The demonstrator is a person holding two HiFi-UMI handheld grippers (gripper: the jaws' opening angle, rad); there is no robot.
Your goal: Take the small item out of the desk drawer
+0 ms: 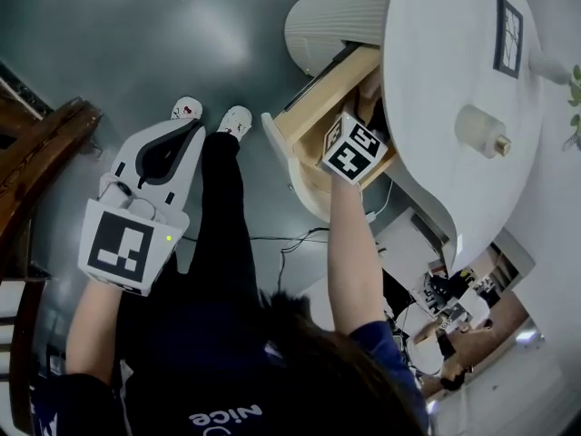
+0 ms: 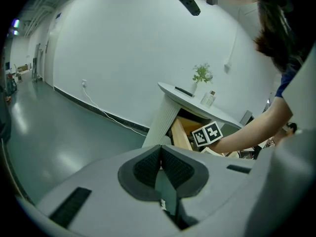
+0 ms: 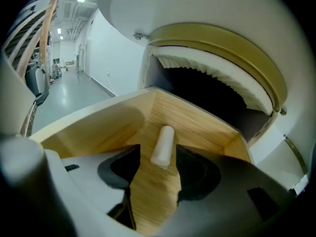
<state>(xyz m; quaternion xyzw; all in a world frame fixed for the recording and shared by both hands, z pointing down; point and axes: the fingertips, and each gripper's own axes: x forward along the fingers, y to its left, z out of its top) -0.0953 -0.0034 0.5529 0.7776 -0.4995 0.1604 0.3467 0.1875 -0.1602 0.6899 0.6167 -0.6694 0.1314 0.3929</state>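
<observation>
Right gripper view puts me looking straight into the open drawer (image 3: 94, 127). The small item (image 3: 162, 145), a short white cylinder with rounded ends, lies on the bare wooden floor of the drawer, away from its walls. My right claw (image 3: 157, 156) stands wide open with nothing gripped. The near end of the cylinder sits between the tips of the two dark pads (image 3: 195, 169), but neither pad presses on it, and most of its length lies beyond them.

I judge the piece to be light and fairly stiff, with a smooth matte skin. I can't tell from here whether it is plastic, foam or chalk. Being round, it should roll sideways at the first uneven touch, and a pinch on the rounded end alone would likely squirt it forward. It lies in line with the jaws, so I would go deeper until the pads flank its middle. Then I would close evenly on the long curved sides with a modest squeeze, in case it is brittle.

In the head view the right claw's marker cube (image 1: 352, 148) sits in the drawer mouth under the white tabletop (image 1: 445, 80). The left claw (image 1: 162, 157) hangs over the floor, well clear of the desk. In the left gripper view its jaws are together with nothing between them.
</observation>
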